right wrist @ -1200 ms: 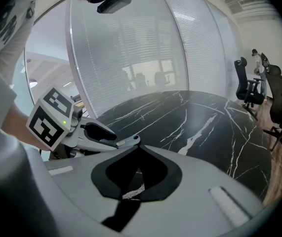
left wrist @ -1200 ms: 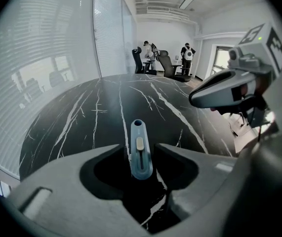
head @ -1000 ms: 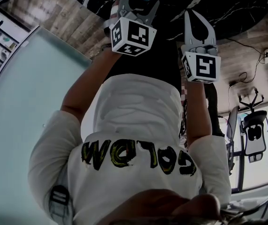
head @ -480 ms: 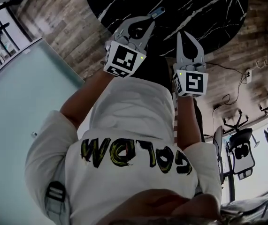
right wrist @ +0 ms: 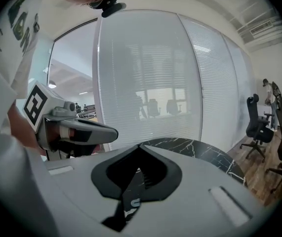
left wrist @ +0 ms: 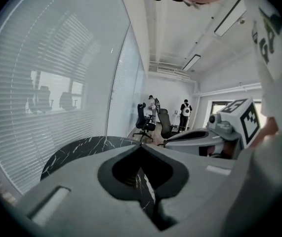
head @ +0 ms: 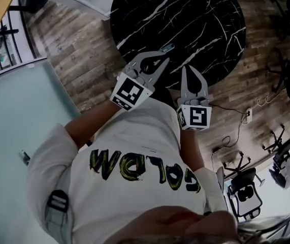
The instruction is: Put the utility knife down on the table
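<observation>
The utility knife, small and blue-grey, lies on the round black marble table near its front edge. My left gripper hangs above the table's near edge, just short of the knife and apart from it. Its jaws are shut with nothing between them, and their tips meet in the left gripper view. My right gripper is beside it to the right, also shut and empty, with tips meeting in its own view. A small pale-blue shape shows through the slot below the right jaws.
Wood-plank floor surrounds the table. A glass partition runs along the left. Office chairs stand at the lower right, with a cable and floor socket nearby. Two people stand far off by more chairs.
Both grippers have risen well away from the table. The left jaws, spread wide a second ago, are closed. The knife stays on the table.
</observation>
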Demonstrator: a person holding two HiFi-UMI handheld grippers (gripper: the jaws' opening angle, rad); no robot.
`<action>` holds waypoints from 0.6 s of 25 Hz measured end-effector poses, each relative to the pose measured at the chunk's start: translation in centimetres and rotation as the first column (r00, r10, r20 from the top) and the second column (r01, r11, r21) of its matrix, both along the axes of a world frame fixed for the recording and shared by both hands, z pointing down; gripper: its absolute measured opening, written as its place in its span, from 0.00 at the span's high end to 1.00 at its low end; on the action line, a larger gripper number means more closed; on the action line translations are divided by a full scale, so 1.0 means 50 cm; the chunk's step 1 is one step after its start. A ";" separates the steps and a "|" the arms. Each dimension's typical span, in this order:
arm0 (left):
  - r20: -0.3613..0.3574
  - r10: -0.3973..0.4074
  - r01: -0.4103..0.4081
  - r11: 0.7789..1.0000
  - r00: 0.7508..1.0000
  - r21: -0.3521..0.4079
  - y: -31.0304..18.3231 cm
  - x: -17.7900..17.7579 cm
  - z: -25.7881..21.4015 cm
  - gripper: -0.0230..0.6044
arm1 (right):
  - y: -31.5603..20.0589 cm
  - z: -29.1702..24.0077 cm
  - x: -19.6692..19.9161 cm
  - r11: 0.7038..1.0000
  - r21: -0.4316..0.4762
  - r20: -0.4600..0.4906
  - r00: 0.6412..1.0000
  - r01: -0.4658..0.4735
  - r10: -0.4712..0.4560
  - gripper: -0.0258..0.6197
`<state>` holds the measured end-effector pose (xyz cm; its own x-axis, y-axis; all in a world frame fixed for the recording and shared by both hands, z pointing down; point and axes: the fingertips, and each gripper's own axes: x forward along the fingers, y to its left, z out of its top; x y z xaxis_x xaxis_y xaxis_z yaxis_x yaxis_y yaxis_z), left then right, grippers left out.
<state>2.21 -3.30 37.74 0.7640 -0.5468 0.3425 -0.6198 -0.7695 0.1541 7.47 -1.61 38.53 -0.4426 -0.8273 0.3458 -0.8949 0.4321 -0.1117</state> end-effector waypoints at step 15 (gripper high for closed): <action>-0.173 0.071 -0.056 0.994 0.982 0.091 0.063 -0.009 -0.183 0.96 | 0.014 -0.181 -0.051 0.985 0.163 0.029 0.998 0.049 -0.054 0.96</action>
<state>1.78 -0.14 28.58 0.8423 -0.5167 0.1535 -0.5383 -0.8214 0.1884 4.93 -0.88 29.48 -0.4949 -0.8471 0.1935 -0.8680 0.4921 -0.0657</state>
